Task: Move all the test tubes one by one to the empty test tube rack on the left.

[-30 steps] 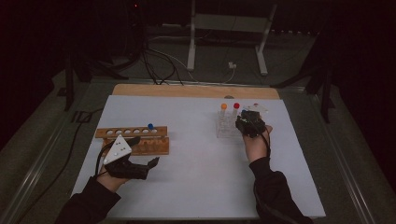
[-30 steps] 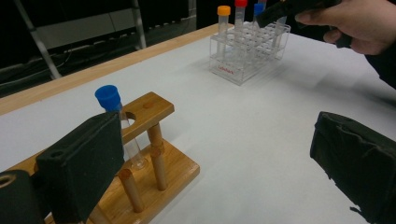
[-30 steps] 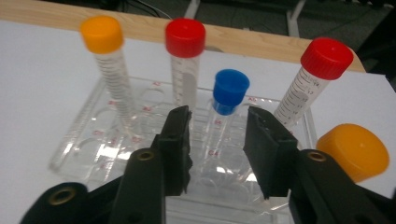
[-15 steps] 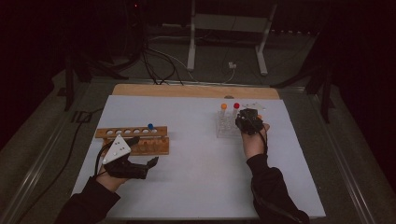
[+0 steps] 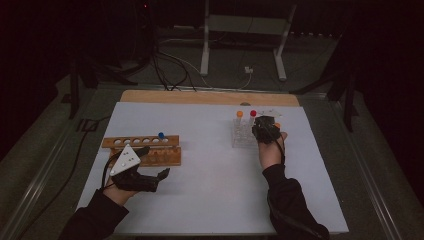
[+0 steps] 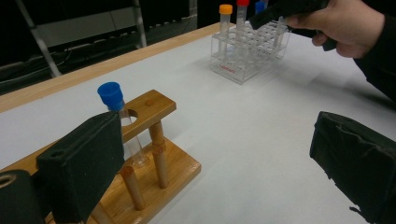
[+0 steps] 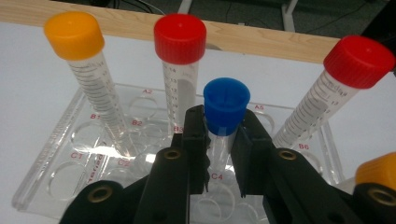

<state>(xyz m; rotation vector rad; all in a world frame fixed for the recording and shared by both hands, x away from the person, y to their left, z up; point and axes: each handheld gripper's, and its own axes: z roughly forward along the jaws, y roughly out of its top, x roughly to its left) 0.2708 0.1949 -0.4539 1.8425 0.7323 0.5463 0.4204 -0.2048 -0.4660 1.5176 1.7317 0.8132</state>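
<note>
Right tongs (image 7: 219, 140): one pair, jaws just closing and now clamped on a blue-capped tube (image 7: 225, 106), one pad on each side just below the cap. The tube stands upright in the clear plastic rack (image 7: 65, 135), over the hole marked C4.

Left tongs (image 6: 210, 154): one pair, jaws spread wide and gripping nothing. One pad sits just beside the second blue-capped tube (image 6: 112, 95), in front of it; contact cannot be told. The other pad hangs well apart over bare tabletop (image 5: 210, 165).

Tubes, counted:
- In the clear rack, right gripper view: one blue-capped (held), one orange-capped (image 7: 74, 35), two red-capped, one behind the held tube (image 7: 180, 38) and one leaning at the right (image 7: 358, 56).
- A further orange cap (image 7: 380, 170) at the lower right edge, its tube hidden.
- In the wooden rack (image 5: 145, 150): one blue-capped tube, standing in the end hole.

Racks: two, one clear and one wooden, well apart on the white tabletop.

Hands: the right hand (image 5: 270, 147) reaches forward to the clear rack, its dark sleeve stretched along the tabletop. The left hand (image 5: 127, 182) rests low near the tabletop's front edge, its tongs pointing across toward the wooden rack's right end.
</note>
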